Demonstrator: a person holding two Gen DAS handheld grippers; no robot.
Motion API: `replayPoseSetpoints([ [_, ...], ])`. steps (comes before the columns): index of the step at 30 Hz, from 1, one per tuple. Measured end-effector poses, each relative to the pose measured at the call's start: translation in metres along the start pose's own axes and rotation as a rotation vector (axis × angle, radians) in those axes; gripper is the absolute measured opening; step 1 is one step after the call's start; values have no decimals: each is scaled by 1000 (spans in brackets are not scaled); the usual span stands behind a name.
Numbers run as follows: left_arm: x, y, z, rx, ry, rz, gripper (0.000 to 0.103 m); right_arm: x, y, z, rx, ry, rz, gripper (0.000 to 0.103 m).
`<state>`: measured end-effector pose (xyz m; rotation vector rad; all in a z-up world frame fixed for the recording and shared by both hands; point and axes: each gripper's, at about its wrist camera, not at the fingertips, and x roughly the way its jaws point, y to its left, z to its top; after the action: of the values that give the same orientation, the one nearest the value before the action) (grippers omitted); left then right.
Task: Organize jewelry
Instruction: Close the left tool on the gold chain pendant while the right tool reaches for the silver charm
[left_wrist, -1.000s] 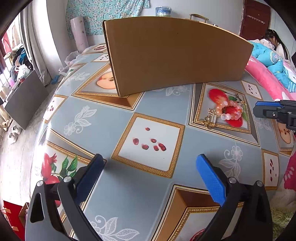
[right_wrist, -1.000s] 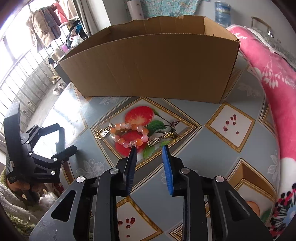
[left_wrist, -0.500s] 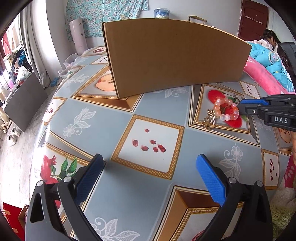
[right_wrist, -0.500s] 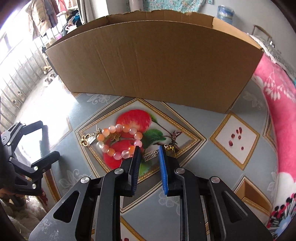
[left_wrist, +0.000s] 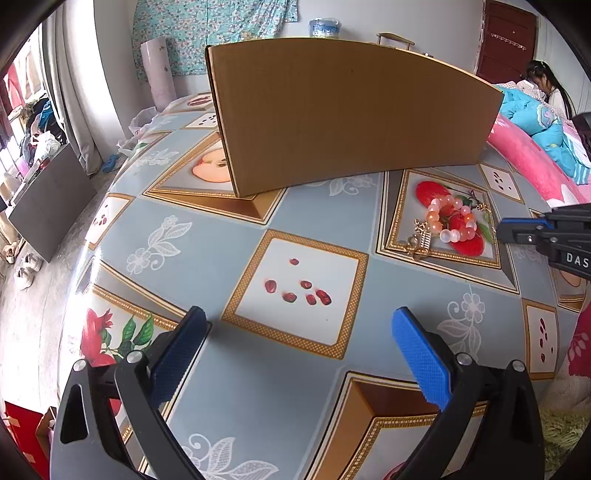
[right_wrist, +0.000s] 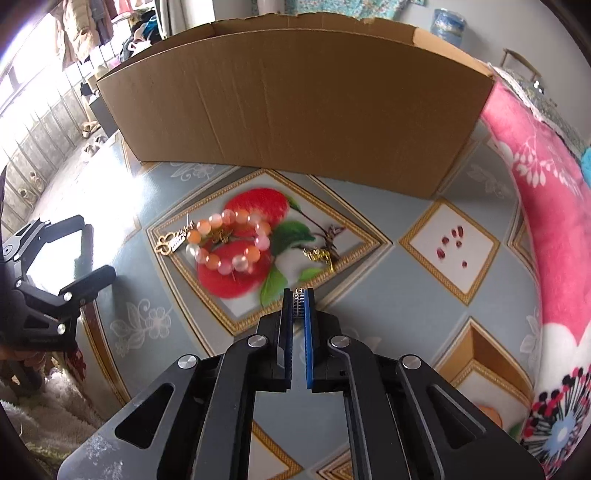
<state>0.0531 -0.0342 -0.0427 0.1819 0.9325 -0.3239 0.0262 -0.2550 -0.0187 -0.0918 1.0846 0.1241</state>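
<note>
Right gripper (right_wrist: 298, 295) pinched nearly closed on a small silver charm (right_wrist: 297, 294), low over the surface (right_wrist: 388, 306). Bead bracelet (right_wrist: 228, 242) lies ahead and left of it, gold trinket (right_wrist: 320, 255) just ahead, cardboard box (right_wrist: 295, 114) beyond. Left gripper (left_wrist: 299, 332) spread wide, holding nothing.

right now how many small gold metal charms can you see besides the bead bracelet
3: key-shaped charm beside the orange-pink bead bracelet, gold charm beside the printed leaves, small charm pinched in the right gripper. Another may hide inside the bracelet.
</note>
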Motion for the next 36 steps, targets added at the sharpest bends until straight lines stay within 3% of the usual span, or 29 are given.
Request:
replayPoseSetpoints([
  [5,-2,-3,2,8,-3,3,97,-9,-12,-16,29,1,21,3],
  [8,-9,-12,7,37,-41,-17,89,-13,-17,-23,31,-7,24,3],
  [12,-17,-30,23,82,-94,-98,73,-13,-17,-26,35,-17,29,3],
  [17,-5,-59,36,184,-79,-153,55,-8,-20,-25,51,-31,34,3],
  [25,17,-77,44,275,-29,-145,21,-2,-34,-24,66,-42,55,3],
  [28,22,-77,46,300,-12,-146,15,-3,-37,-23,69,-45,61,3],
  [36,26,-77,55,326,26,-185,15,-2,-44,-22,81,-53,77,3],
])
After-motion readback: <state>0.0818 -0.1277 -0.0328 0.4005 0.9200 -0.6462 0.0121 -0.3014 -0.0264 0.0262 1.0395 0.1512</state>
